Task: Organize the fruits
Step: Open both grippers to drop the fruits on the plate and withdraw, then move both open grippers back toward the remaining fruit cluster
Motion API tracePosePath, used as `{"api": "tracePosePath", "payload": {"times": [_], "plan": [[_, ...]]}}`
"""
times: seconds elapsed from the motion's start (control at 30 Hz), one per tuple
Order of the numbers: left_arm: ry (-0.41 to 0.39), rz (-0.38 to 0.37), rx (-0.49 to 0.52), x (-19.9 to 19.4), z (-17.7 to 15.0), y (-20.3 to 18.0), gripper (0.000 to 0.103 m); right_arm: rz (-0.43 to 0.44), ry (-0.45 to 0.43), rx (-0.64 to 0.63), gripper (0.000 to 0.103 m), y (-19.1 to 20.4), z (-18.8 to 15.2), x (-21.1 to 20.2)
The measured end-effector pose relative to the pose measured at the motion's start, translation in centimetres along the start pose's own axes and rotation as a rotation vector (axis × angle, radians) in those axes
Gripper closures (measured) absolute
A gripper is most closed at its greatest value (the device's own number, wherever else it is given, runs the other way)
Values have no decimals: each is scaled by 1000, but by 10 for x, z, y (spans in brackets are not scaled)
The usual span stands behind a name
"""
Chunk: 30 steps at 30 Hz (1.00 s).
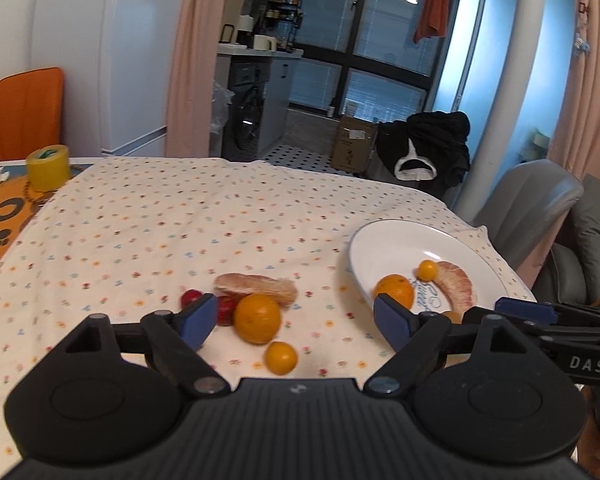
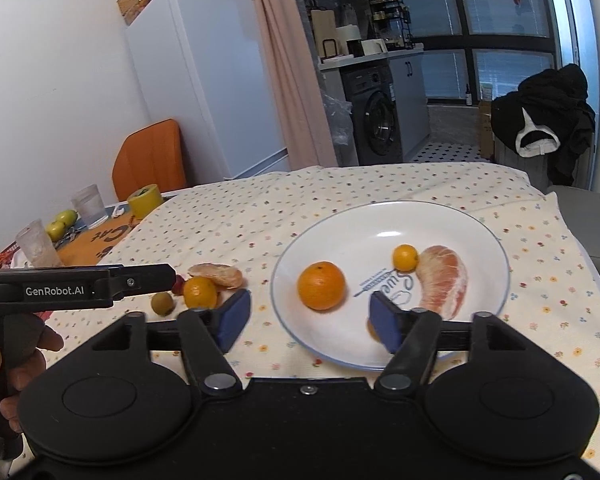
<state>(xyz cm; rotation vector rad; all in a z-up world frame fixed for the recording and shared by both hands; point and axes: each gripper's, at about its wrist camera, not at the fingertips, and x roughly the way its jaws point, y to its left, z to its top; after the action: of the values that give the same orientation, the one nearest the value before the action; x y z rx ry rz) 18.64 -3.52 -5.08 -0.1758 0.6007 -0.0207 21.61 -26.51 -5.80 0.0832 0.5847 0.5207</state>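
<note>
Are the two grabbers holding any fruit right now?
No. The left gripper and the right gripper are both open and hold nothing. An orange on the cloth lies between the left one's fingers, ungrasped.

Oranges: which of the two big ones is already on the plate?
The orange left of the printed lettering sits on the white plate. The other orange lies on the tablecloth beside a peeled segment.

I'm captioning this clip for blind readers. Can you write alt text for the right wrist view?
The open right gripper hangs over a white plate holding an orange, a small kumquat and a peeled pomelo segment. More fruit lies on the floral tablecloth to the left, beneath the left gripper.
</note>
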Motion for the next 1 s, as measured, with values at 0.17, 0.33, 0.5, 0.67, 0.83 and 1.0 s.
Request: {"api": "tracePosePath", "payload": {"times": [0.17,0.33,0.5,0.67,0.83,1.0], "plan": [[-11,32,-14,-9,-2,12,18,22,-7,-5,18,10,1,0],[-32,41,-18,-20,-4,24,9,34,-14,-18,7,22,1,1],[-34,56,-17,-24,-6,34,7,48,-13,-34,1,35,1,4],[-37,77,-35,-27,-8,47,7,61,-3,-43,0,44,1,8],[-33,100,-53,-29,-10,63,7,74,8,-54,0,54,2,14],[-47,102,-64,-33,-10,76,8,91,19,-60,1,62,2,21]]}}
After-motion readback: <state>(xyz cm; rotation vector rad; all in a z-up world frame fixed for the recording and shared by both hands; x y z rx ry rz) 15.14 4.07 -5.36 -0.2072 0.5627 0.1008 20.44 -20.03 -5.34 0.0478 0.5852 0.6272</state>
